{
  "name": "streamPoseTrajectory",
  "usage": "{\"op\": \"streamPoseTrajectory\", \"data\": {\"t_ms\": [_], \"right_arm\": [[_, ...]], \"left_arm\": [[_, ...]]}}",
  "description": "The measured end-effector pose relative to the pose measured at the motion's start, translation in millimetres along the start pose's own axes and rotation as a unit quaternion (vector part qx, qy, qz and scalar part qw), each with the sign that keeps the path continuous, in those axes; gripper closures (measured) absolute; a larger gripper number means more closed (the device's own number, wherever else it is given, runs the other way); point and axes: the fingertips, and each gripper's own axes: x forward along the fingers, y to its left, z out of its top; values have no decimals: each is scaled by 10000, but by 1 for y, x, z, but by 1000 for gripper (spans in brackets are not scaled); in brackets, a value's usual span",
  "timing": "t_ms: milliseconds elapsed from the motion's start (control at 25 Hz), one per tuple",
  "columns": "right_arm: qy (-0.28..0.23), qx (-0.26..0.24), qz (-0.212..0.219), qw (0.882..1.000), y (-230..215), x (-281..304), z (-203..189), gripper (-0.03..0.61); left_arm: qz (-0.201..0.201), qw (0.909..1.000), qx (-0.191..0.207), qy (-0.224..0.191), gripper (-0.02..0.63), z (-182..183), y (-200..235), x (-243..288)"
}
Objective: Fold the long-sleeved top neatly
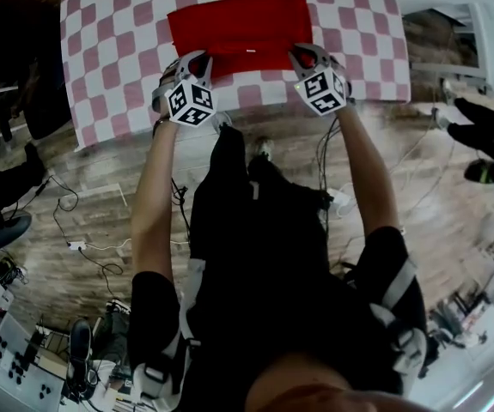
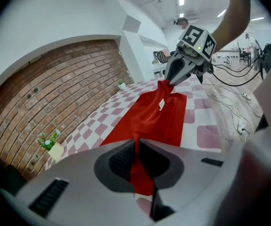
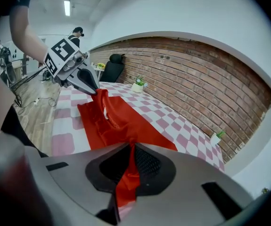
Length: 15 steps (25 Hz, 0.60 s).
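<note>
Two corners of the top's (image 1: 240, 20) near edge are pinched, one in the left gripper (image 1: 200, 61), one in the right gripper (image 1: 301, 57), jaws clamped on cloth. It lies upper middle on the checked table (image 1: 109, 50), with bare checks left, right and beyond.

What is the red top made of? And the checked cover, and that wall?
The red top looks like thin, soft cloth with a matte finish: it bunches into pleats and folds. The checked cover is probably cloth or a plastic sheet: it is smooth and hangs over the table edge. The wall looks like rough brick with mortar lines, or perhaps only a facing.
</note>
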Motion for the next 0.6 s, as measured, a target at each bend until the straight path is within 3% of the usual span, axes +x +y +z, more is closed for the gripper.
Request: {"op": "streamPoseTrajectory", "data": {"t_ms": [600], "right_arm": [[154,-184,76,9997,38,10,-51,546]], "left_arm": [[-209,9985,-127,481,586,-37,-51,21]]}}
